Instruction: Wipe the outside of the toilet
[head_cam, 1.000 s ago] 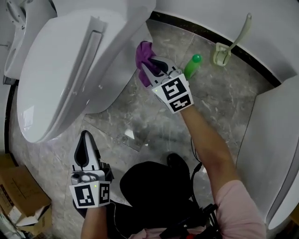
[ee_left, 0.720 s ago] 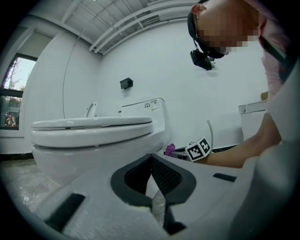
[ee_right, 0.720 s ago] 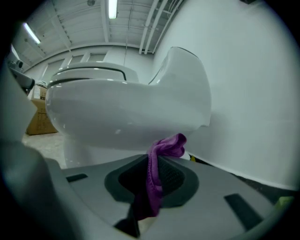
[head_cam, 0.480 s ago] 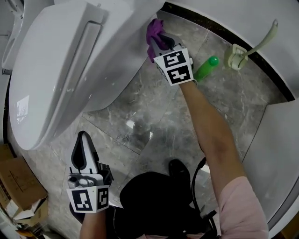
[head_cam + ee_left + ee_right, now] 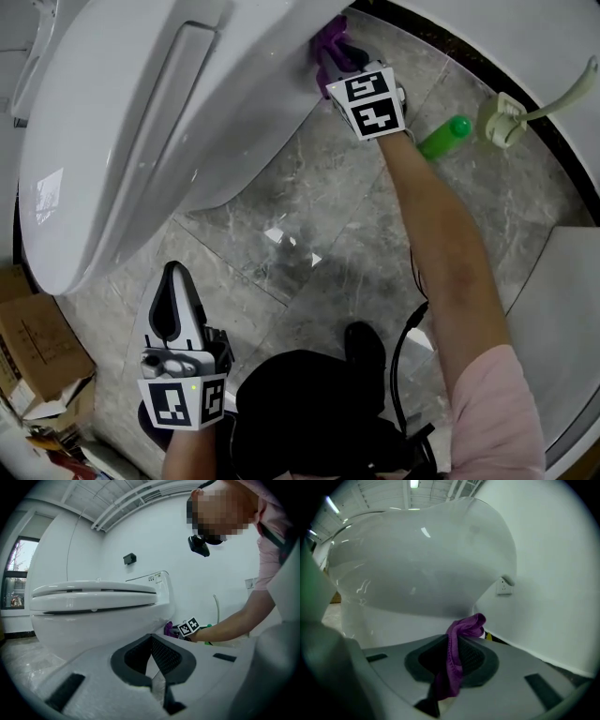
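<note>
toilet point(image 5: 141, 122) side meets purple cloth point(image 5: 328, 39) (pinched in right gripper point(image 5: 336, 58)); green bottle point(image 5: 446, 137) nearby.

Toilet point(image 5: 141, 150) cut off (top edge); cloth point(image 5: 328, 39) part-hidden.

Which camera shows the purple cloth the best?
The right gripper view: the purple cloth fills the middle, pinched between the right gripper's jaws. The head view shows only a small bunch past that gripper, at the toilet's side. The left gripper view shows just a tiny purple speck far away.
</note>
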Demonstrator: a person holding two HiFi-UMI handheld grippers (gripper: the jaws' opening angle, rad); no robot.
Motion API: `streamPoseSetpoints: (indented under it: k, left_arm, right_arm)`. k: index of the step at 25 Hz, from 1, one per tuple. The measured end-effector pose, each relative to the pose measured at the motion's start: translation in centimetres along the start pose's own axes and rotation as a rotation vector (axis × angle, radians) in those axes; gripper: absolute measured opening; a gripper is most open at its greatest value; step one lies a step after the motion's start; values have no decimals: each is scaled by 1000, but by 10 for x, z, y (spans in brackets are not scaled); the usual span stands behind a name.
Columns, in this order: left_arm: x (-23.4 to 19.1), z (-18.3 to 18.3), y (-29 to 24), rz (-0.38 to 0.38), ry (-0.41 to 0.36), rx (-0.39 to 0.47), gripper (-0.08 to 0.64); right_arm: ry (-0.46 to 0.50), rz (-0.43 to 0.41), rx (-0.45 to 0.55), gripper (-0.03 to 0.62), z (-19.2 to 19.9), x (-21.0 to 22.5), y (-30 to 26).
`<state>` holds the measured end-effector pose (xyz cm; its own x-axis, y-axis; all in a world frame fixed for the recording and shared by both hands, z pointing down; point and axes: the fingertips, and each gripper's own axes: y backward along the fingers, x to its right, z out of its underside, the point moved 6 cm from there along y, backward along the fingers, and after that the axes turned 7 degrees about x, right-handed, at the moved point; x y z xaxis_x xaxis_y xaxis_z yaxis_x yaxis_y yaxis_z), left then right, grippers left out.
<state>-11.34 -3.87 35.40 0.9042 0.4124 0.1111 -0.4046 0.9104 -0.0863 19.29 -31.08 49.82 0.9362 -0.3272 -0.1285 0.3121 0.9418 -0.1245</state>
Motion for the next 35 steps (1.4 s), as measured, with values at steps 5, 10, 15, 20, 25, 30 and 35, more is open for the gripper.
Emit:
streamPoseSetpoints:
  k: [5, 10, 15, 20, 25, 30, 35]
  left_arm:
    - [-2, 5, 4, -27, 4, 0, 6]
    - [-17, 34, 9, -124, -1, -32, 6]
    - [-24, 78, 5, -188, 29, -37, 6]
    - [-25, 102, -17, -213, 22, -35, 5]
    - [-29, 107, -26, -242, 75, -20, 5]
    - [-28, 110, -29, -226, 67, -22, 6]
    - [-29, 112, -25, -228, 88, -24, 6]
  right_arm:
    - [9, -39, 15, 64, 0, -11, -12]
    - [20, -54, 25, 64, 2, -16, -22]
    - [12, -79, 37, 64, 5, -16, -23]
    - [12, -108, 48, 64, 7, -21, -24]
    - [5, -114, 55, 64, 7, -27, -25]
    - [-2, -128, 55, 63, 9, -40, -22]
    - [-14, -150, 53, 63, 10, -54, -18]
